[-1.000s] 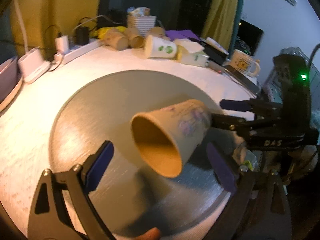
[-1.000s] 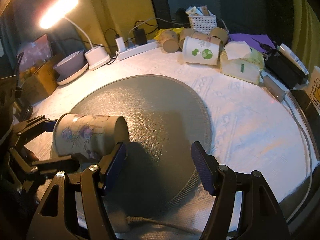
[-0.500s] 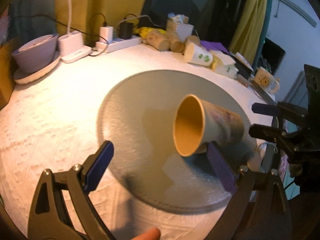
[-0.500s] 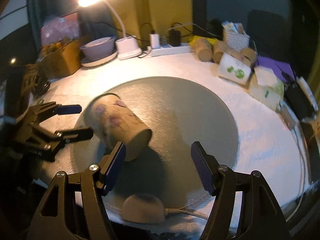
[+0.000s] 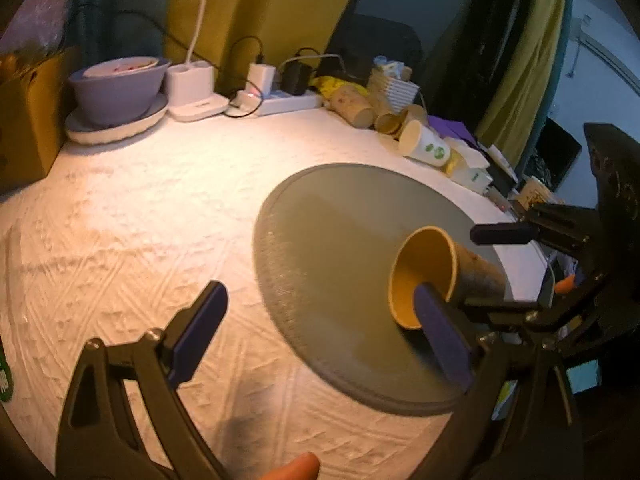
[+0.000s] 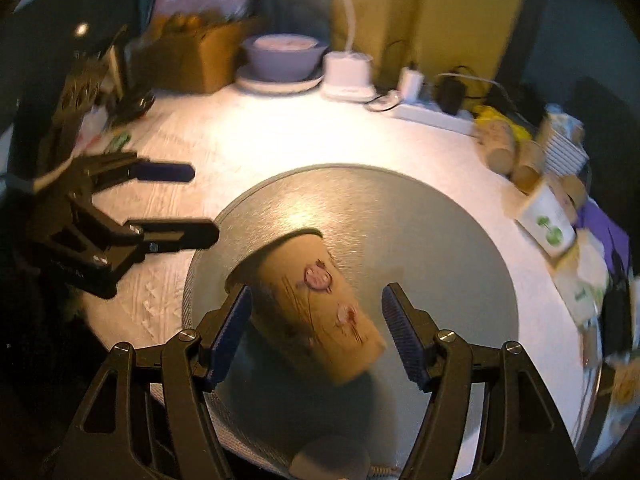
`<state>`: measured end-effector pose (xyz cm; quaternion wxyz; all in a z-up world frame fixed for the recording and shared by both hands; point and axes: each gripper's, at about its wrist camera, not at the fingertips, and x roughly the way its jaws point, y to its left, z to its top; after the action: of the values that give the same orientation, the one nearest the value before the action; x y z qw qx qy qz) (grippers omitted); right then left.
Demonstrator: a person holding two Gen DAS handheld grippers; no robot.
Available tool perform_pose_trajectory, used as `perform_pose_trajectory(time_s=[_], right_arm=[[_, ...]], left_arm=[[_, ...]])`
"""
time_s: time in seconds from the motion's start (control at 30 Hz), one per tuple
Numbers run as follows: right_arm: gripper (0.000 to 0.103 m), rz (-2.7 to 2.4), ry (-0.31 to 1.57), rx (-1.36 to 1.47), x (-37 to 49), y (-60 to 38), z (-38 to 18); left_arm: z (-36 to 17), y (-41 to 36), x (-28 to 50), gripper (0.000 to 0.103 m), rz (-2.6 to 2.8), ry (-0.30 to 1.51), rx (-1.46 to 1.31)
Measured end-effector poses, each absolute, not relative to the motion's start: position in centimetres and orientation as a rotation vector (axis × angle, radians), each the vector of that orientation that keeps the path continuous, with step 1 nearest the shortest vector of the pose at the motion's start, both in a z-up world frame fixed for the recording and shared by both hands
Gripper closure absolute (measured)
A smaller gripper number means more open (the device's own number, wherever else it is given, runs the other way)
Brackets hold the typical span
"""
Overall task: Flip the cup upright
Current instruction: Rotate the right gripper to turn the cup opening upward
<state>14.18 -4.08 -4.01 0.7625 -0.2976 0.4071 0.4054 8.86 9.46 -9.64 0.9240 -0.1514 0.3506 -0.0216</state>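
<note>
A tan paper cup with pink flowers [image 6: 316, 312] lies on its side on the round grey mat [image 6: 420, 240], its mouth facing my left gripper; its yellow inside shows in the left wrist view [image 5: 424, 272]. My right gripper [image 6: 316, 332] is open, its jaws on either side of the cup's body, with small gaps. My left gripper [image 5: 320, 328] is open and empty, off to the side over the white tablecloth; it also shows in the right wrist view [image 6: 176, 200], left of the mat.
Along the table's back stand a purple bowl on a plate [image 5: 120, 88], a lamp base [image 5: 192, 92], a power strip [image 5: 280, 100], several lying paper cups [image 5: 360, 108], a white basket [image 5: 392, 88] and a tissue pack [image 5: 472, 168]. A cardboard box [image 6: 188, 56] stands far left.
My right gripper has swung round behind the lying cup and now straddles it. My left gripper has drawn away to the left of the mat. The cup lies lower on the mat.
</note>
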Motion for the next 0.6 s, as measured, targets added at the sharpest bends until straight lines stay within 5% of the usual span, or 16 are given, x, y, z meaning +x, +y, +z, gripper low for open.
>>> perform_pose_trajectory(time_s=[0.6], right_arm=[[0.025,0.918,1.037,-0.942,16.2,2.7,-8.4]], left_arm=[[-10.7,12.6,8.9,0.008,-0.047,0.713,-0.367]])
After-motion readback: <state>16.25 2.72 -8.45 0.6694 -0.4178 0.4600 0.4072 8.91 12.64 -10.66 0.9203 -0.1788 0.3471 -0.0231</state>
